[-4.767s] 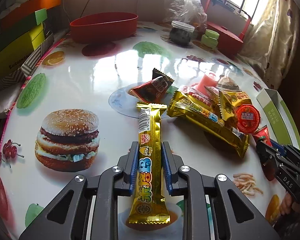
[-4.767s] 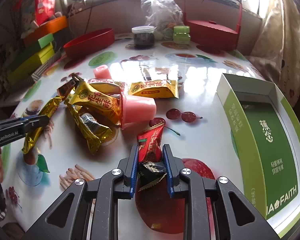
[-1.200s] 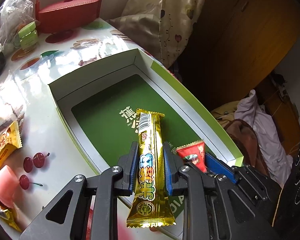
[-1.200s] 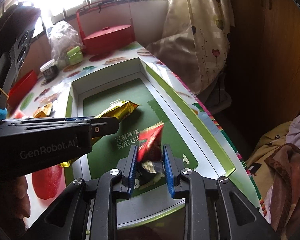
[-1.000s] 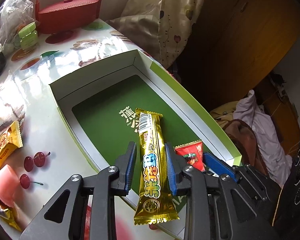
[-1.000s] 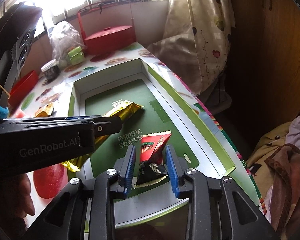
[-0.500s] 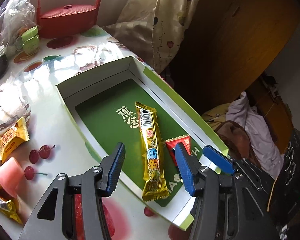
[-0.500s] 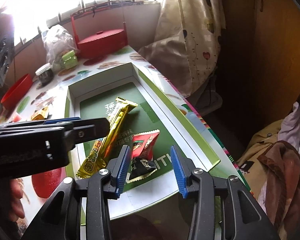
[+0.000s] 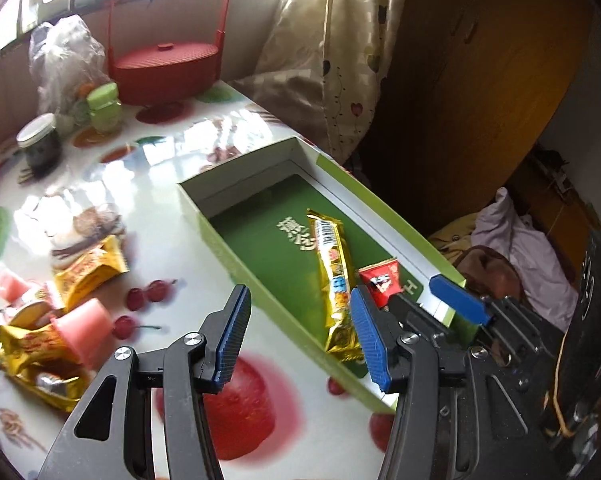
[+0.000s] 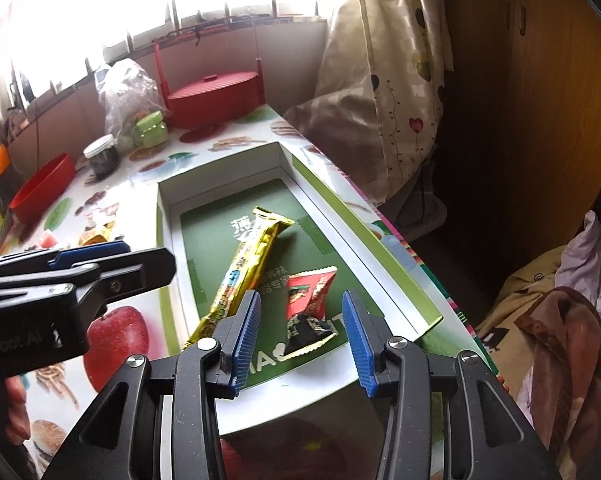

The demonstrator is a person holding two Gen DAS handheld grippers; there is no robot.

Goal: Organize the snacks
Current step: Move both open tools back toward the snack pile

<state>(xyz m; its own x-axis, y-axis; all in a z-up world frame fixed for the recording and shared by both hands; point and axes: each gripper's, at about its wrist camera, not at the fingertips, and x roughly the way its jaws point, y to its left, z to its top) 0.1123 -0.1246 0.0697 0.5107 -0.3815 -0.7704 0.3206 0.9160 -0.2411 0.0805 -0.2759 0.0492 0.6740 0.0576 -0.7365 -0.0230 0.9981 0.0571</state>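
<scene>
A green and white box [image 9: 220, 236] [image 10: 384, 264] lies open on the table's right side. Inside it lie a long gold snack bar [image 9: 332, 272] [image 10: 246, 264] and a small red and black snack packet [image 9: 382, 282] [image 10: 310, 308]. My left gripper [image 9: 300, 336] is open and empty, above the box's near edge. My right gripper [image 10: 300, 336] is open and empty, just above the red packet; it also shows in the left wrist view [image 9: 456, 304]. Several loose snacks [image 9: 52, 320] and a pink jelly cup [image 9: 86, 332] lie on the table to the left.
A red lidded basket [image 9: 166, 72] [image 10: 214, 98], a dark jar [image 9: 40, 146], green tubs [image 9: 104, 106] and a plastic bag [image 9: 64, 60] stand at the back. A red bowl [image 10: 40, 194] sits far left. Curtain and clothes lie beyond the table's right edge.
Both grippers opened, letting the gold bar and the red packet drop into the box. Both have since pulled back and up from the box, jaws wider.
</scene>
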